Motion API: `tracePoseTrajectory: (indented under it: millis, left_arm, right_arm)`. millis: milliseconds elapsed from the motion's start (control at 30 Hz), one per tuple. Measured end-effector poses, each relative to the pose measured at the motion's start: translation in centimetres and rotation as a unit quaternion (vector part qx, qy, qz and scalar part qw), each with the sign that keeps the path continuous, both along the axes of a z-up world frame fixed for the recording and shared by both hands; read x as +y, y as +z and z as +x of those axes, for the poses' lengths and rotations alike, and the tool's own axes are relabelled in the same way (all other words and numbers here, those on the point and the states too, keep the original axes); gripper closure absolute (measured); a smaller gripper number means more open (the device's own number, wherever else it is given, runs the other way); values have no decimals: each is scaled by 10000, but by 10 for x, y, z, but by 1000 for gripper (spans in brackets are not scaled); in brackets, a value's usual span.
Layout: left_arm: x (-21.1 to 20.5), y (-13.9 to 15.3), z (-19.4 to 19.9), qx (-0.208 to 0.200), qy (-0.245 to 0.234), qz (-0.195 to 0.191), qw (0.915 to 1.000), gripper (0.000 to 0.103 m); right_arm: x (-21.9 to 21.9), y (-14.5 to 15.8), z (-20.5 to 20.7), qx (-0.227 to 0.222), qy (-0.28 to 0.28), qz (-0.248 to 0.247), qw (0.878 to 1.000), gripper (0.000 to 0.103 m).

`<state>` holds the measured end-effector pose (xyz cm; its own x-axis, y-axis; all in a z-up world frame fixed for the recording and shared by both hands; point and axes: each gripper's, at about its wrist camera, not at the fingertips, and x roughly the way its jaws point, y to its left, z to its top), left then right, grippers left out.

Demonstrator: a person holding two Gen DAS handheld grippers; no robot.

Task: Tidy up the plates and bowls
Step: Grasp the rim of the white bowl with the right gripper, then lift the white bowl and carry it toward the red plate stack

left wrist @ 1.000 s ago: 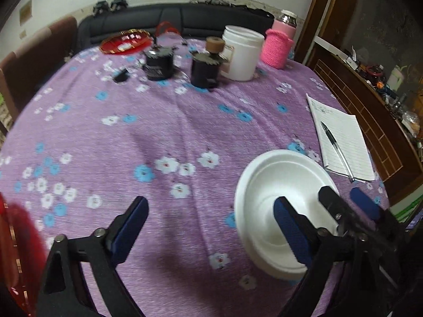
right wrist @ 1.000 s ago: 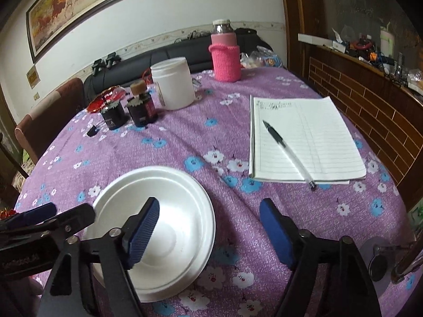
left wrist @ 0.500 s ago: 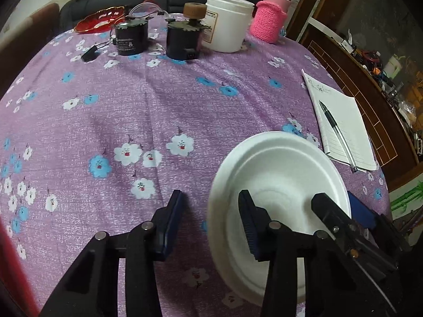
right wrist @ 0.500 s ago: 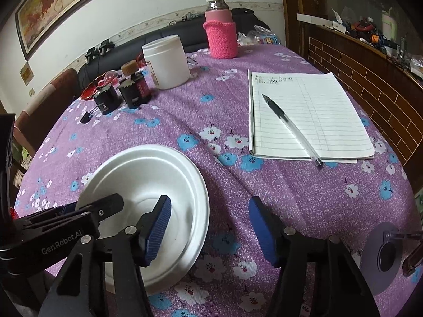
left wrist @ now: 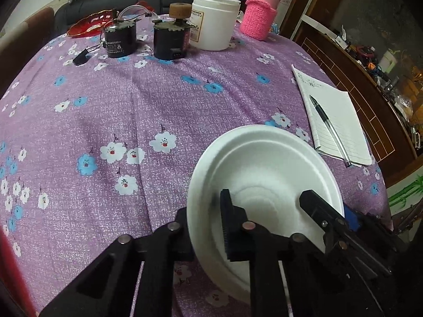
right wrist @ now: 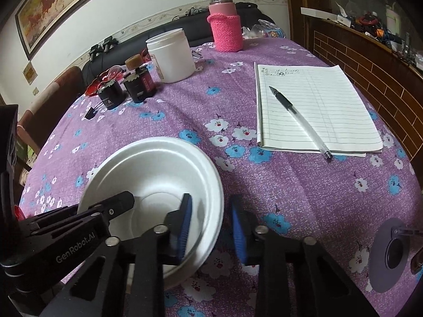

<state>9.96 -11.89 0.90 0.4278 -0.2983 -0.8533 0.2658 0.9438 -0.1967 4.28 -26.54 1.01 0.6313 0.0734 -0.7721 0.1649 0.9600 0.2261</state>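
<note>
On the near side of the purple tablecloth the white bowl is clamped at opposite rims by the left gripper and right gripper, so the pick-up seems done; next calls for a level, matched lift.

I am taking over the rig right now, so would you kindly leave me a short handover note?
Left hand-held gripper: shut on the left rim of the white foam bowl.
Right hand-held gripper: shut on the bowl's right rim.
The bowl sits at the near edge of the table and does not look lifted. A red dish is at the far side.
Done: the bowl is gripped from both sides.
Left: lift it and place it with the other dishes.
</note>
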Motion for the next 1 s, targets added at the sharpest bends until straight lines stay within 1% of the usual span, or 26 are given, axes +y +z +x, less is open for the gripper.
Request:
tracePoseTrajectory:
  millis: [233,633,800,1000]
  left_arm:
    - [2,10,-7,-85,18,-46,10000,94]
    - [14,19,-17,-191,163,-56,9997,94]
    - [20,26,-24,-327,218,-17,9992,94]
    - [30,29,-31,-337,323,-24,9989,93]
  right_arm:
    - [-1,5,-3,-170,18,60,9998,84]
    - [6,15,-9,-504,268,273,9980,84]
    - [10,18,-11,-653,406,316,9965,84]
    - [19,20,-13,-767,578,306,9949,84]
